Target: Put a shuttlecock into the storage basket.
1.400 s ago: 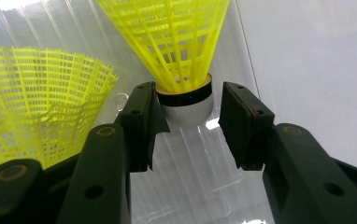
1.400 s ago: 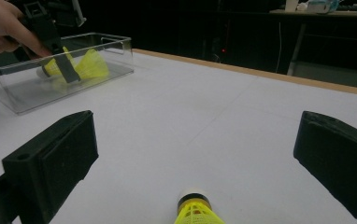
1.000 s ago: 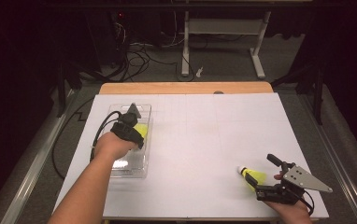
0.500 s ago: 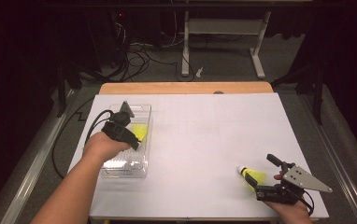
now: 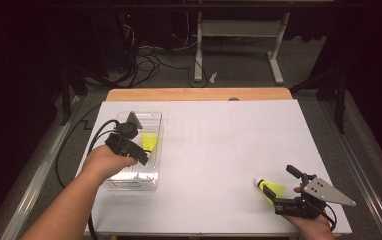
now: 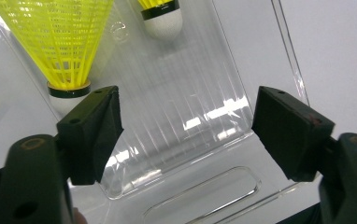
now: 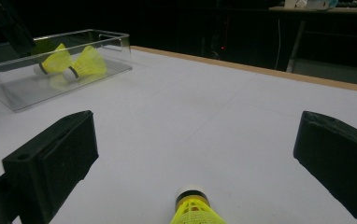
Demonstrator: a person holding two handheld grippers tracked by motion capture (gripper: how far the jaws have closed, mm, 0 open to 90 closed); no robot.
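Jaws wide apart on both: left gripper (image 5: pixel 140 150) hangs empty over the clear plastic bin (image 5: pixel 155 184) holding two yellow shuttlecocks (image 7: pixel 89 62). Right gripper (image 7: pixel 195 154) is empty, a third shuttlecock (image 5: pixel 270 189) lying on the white table (image 5: pixel 219 145) between its jaws.

Your left gripper (image 6: pixel 186 128) hangs over the clear plastic box (image 6: pixel 200 140) with its jaws spread wide, nothing between them. One yellow shuttlecock (image 6: pixel 64 42) lies at about eleven o'clock, just beside the left jaw; a second shuttlecock's cork (image 6: pixel 162 18) sits at twelve o'clock.
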